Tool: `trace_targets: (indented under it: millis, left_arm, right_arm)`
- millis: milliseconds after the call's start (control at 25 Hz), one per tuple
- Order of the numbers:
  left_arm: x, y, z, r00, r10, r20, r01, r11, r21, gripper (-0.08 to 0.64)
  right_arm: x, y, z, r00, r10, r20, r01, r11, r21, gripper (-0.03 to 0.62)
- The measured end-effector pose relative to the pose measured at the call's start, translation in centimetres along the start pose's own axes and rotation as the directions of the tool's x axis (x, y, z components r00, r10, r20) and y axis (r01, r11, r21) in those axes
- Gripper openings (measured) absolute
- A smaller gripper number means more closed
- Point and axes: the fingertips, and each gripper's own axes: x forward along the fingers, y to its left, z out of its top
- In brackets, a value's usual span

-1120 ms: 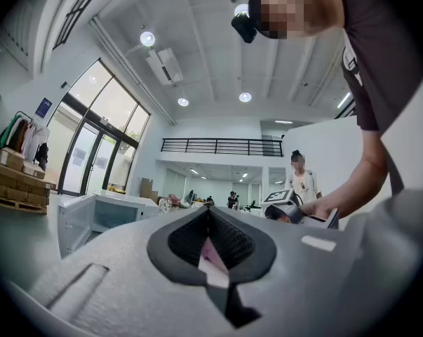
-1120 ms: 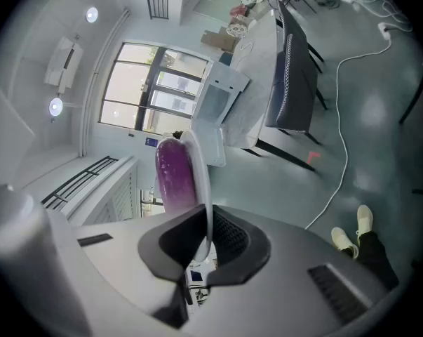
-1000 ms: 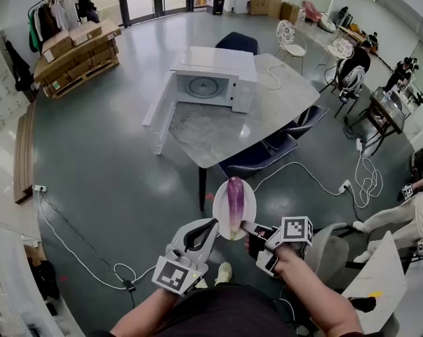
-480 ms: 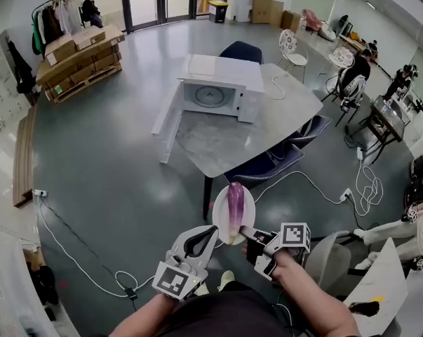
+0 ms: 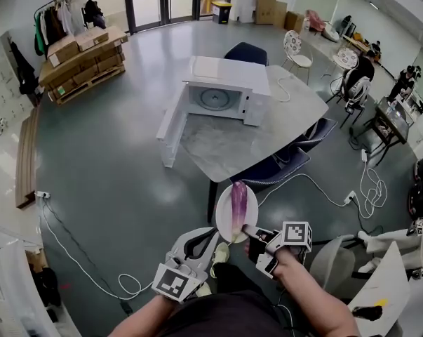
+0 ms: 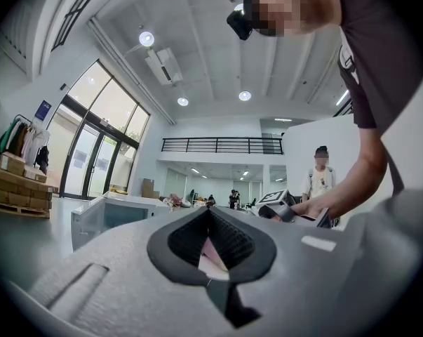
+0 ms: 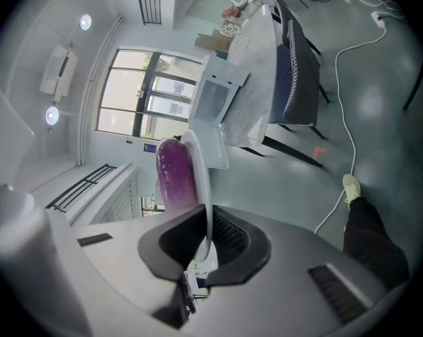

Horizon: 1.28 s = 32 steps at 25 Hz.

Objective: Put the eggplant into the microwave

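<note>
- Two ribbed black jaws of the right gripper [image 7: 207, 220] are clamped on the thin rim of a round white plate [image 7: 203, 181].
- On that plate lies a glossy purple eggplant [image 5: 238, 201], long and rounded, held well apart from the boxy white microwave [image 5: 229, 81], whose door is open on the marbled grey tabletop [image 5: 285, 114].
- Jaws of the left gripper [image 5: 212, 234] are seen closed tip to tip, with nothing gripped.

Dark blue padded chair [image 5: 281, 161] at 12 o'clock bars the open white microwave [image 5: 229, 72]; grey floor [image 5: 106, 174] at 10 o'clock free.

The eggplant [image 5: 238, 201] is purple, its plate [image 5: 226, 226] white, the microwave [image 5: 229, 70] white, the table [image 5: 290, 111] marbled grey.
</note>
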Motion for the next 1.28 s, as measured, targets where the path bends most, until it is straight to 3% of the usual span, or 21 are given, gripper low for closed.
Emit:
trace_targets:
  millis: [400, 560, 680, 1040, 1280]
  left_arm:
    - [5.3, 6.2, -0.2, 0.999, 0.035, -0.019, -0.035, 0.999, 0.017, 0.008]
    - [8.7, 9.8, -0.6, 0.996, 0.07, -0.047, -0.07, 0.997, -0.01, 0.008]
    - [11.6, 12.9, -0.3, 0.993, 0.101, -0.066, -0.1, 0.995, 0.018, 0.008]
    - [19.8, 18.8, -0.3, 0.99, 0.12, -0.072, -0.119, 0.993, 0.021, 0.008]
    - [23.9, 20.6, -0.1, 0.992, 0.09, -0.089, -0.088, 0.996, 0.025, 0.008]
  right_arm:
    - [5.8, 0.0, 6.9, 0.999, -0.003, -0.047, 0.003, 1.0, 0.006, 0.018]
    - [8.7, 0.1, 11.3, 0.998, -0.006, -0.065, 0.007, 1.0, 0.005, 0.018]
    - [10.9, 0.1, 14.9, 0.997, -0.023, -0.076, 0.024, 1.0, 0.013, 0.018]
    - [15.9, 0.3, 23.9, 0.994, -0.018, -0.104, 0.02, 1.0, 0.018, 0.018]
    - [18.4, 0.4, 27.8, 0.995, -0.028, -0.098, 0.03, 0.999, 0.02, 0.018]
